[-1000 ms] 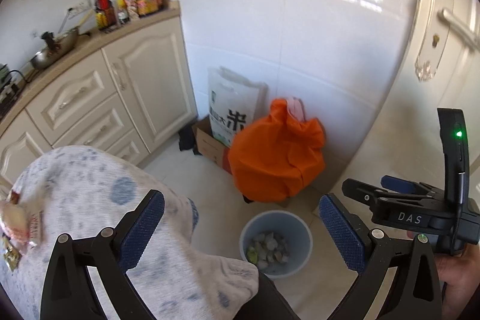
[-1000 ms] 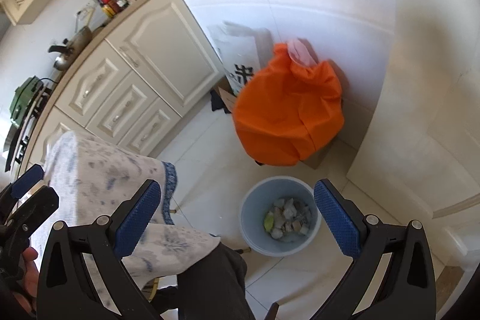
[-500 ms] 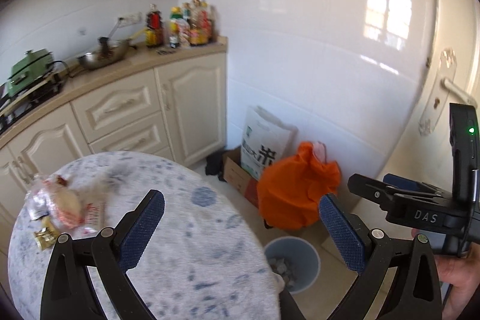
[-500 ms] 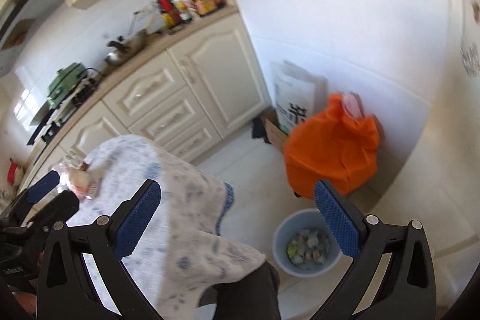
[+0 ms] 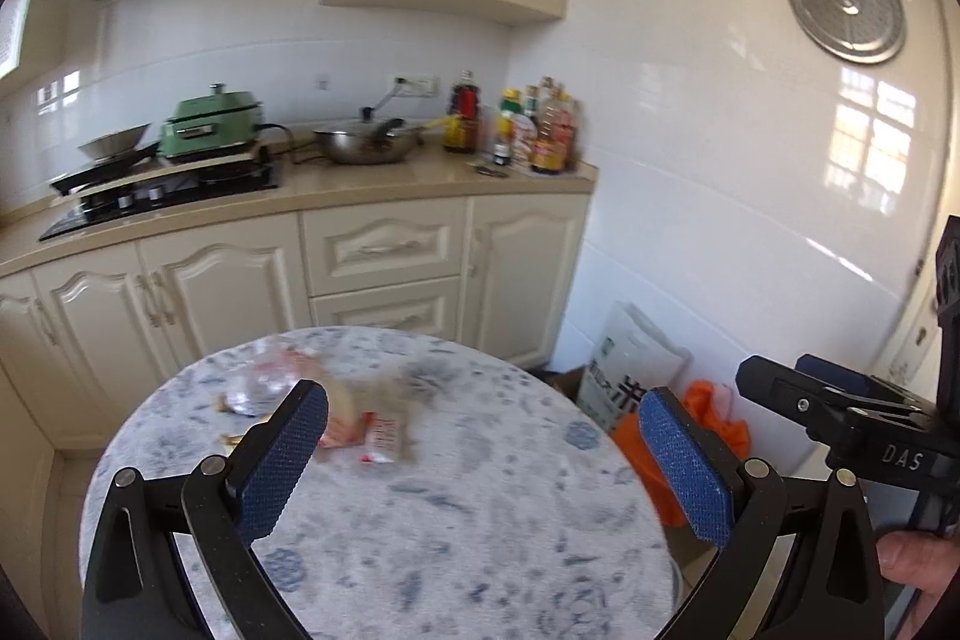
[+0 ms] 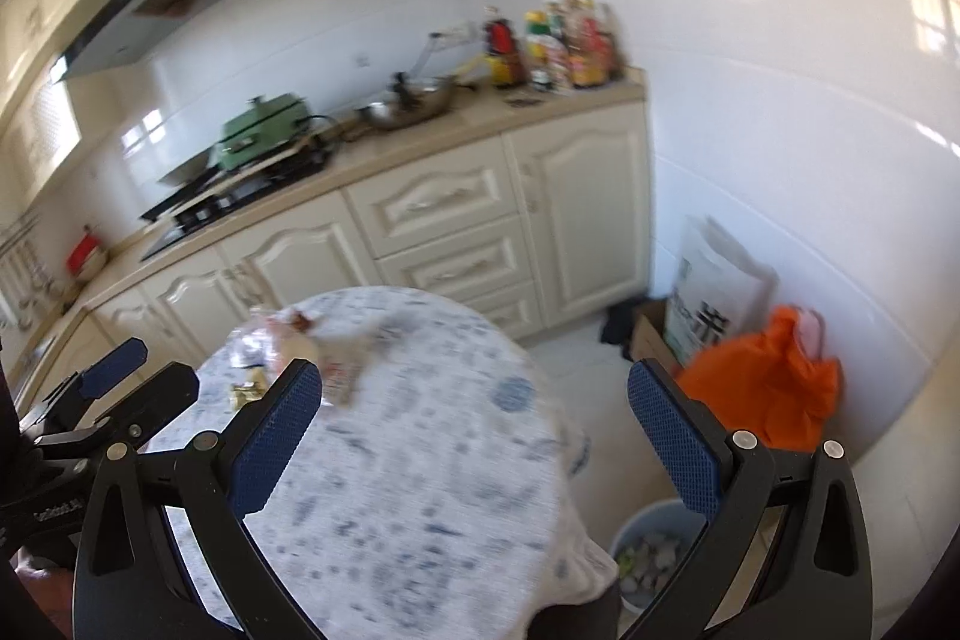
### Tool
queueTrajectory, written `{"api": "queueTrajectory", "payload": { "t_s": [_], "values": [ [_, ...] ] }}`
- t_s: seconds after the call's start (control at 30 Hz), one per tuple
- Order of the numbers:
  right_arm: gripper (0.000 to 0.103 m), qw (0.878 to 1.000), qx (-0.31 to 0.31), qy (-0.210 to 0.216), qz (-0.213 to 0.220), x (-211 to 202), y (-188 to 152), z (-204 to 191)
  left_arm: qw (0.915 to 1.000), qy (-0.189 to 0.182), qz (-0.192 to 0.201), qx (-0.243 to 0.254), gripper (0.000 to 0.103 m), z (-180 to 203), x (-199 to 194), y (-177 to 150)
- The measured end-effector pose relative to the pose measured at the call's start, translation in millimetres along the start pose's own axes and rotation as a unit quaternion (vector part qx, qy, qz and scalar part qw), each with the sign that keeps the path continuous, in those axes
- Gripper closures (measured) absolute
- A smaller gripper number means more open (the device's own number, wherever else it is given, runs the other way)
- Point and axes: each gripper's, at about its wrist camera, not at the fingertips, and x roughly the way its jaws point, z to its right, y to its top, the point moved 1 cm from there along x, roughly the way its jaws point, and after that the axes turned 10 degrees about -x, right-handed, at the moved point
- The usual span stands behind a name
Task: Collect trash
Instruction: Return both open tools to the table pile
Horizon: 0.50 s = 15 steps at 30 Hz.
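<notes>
Left wrist view: crinkled wrappers (image 5: 360, 424) on round speckled tablecloth (image 5: 456, 508)

Wrappers (image 5: 360, 427) on table (image 5: 480, 520) (far side)

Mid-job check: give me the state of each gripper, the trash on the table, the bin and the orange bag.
left gripper: open, empty, above the table.
right gripper: open, empty.
wrappers: lying loose on the round table, blurred.
blue bin: on the floor, partly filled.
orange bag: bunched, beside the wall.
</notes>
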Motion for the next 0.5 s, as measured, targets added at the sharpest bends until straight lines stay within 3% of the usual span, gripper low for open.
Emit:
{"api": "queueTrajectory", "payload": {
  "t_s": [0.3,0.5],
  "values": [
    [0.0,0.997,-0.054,0.052,0.007,15.0,16.1,-67.7,0.9961,0.058,0.033,-0.057,0.001,-60.3,-41.0,-0.1],
    [0.0,0.994,-0.078,0.077,0.008,25.9,22.3,-98.7,0.9924,0.092,0.039,-0.073,0.001,-80.8,-49.4,-4.9]
  ]
}}
